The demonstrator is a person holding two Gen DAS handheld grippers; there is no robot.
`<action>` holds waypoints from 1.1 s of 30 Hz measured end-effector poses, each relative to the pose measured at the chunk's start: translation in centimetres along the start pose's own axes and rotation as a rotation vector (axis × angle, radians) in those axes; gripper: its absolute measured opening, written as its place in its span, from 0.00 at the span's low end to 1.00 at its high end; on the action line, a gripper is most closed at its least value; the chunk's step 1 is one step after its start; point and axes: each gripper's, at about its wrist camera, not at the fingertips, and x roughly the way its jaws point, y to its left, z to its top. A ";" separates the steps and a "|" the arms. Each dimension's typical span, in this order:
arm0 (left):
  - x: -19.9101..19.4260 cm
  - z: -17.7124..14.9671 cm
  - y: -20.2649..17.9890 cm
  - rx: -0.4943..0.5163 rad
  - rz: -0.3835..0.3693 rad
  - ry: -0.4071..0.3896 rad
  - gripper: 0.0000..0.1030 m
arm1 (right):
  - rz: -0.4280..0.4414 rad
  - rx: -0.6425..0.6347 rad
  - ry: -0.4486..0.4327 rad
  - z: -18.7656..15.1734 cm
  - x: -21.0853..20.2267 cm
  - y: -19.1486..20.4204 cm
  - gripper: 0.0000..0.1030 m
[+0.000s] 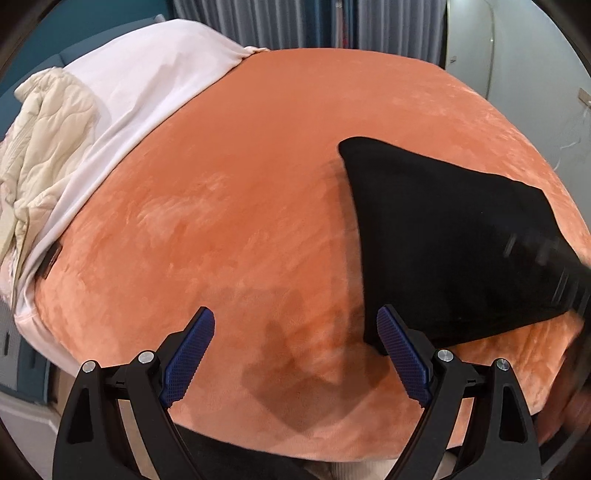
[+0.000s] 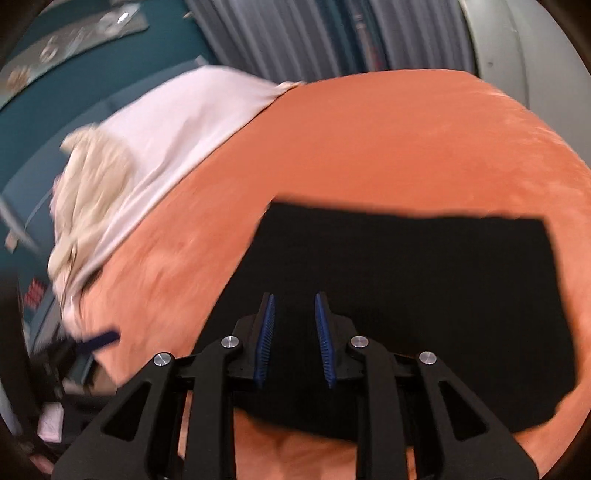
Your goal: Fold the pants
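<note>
An orange plush blanket (image 1: pixel 229 192) covers most of the bed. Along its far left side lies a pale pink sheet (image 1: pixel 147 74), and a cream quilted cover (image 1: pixel 48 133) sits bunched on top of that sheet. Behind the bed hang grey curtains (image 1: pixel 280 22), with a teal wall (image 2: pixel 74 66) to the left.

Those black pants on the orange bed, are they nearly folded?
Seemingly yes: the black pants lie as a compact flat rectangle on the orange blanket. Nothing is in hand; the left claw and the right claw both look open and empty. Perhaps one last fold or smoothing remains.
</note>
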 end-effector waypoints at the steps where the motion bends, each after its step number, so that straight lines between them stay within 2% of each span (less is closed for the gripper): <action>1: 0.0 -0.1 0.3 -0.002 0.016 0.007 0.85 | -0.008 -0.031 0.018 -1.1 0.7 1.1 0.22; 5: 0.5 -0.5 1.0 -0.009 0.077 0.023 0.85 | -0.029 -0.074 0.084 -4.7 1.5 3.6 0.22; 8: 0.5 -0.5 1.2 -0.017 0.071 0.025 0.85 | -0.037 -0.081 0.077 -5.2 0.0 4.4 0.22; 10: 0.2 -0.2 1.0 -0.013 0.066 0.019 0.85 | 0.001 0.000 0.056 -4.4 -1.8 2.7 0.22; 12: -0.1 0.2 0.6 -0.005 0.051 0.006 0.85 | -0.022 0.055 0.020 -4.3 -4.1 0.6 0.22; 14: -0.4 0.6 -0.3 0.008 0.039 0.000 0.85 | -0.131 0.110 -0.032 -3.9 -6.9 -2.8 0.35; 15: -0.4 0.8 -0.7 0.014 0.033 -0.003 0.85 | -0.175 0.128 -0.045 -3.9 -7.8 -4.0 0.45; 17: -0.4 1.1 -1.8 0.028 0.023 -0.005 0.85 | -0.264 0.190 -0.072 -4.5 -10.0 -7.3 0.45; 18: -0.4 1.2 -2.1 0.033 0.019 -0.004 0.85 | -0.282 0.221 -0.077 -4.8 -10.9 -8.8 0.44; 21: -0.2 1.3 -3.6 0.045 0.014 0.005 0.85 | -0.282 0.308 -0.085 -6.1 -12.8 -11.8 0.45; 24: 0.4 1.3 -4.7 0.058 0.010 0.027 0.85 | -0.303 0.324 -0.071 -7.5 -13.5 -13.1 0.45; 28: 0.8 1.1 -6.1 0.089 0.026 0.031 0.85 | -0.234 0.379 -0.069 -8.2 -13.5 -14.1 0.45; 33: 2.1 1.2 -7.1 0.088 0.020 0.067 0.85 | -0.201 0.374 -0.045 -7.6 -12.1 -14.3 0.45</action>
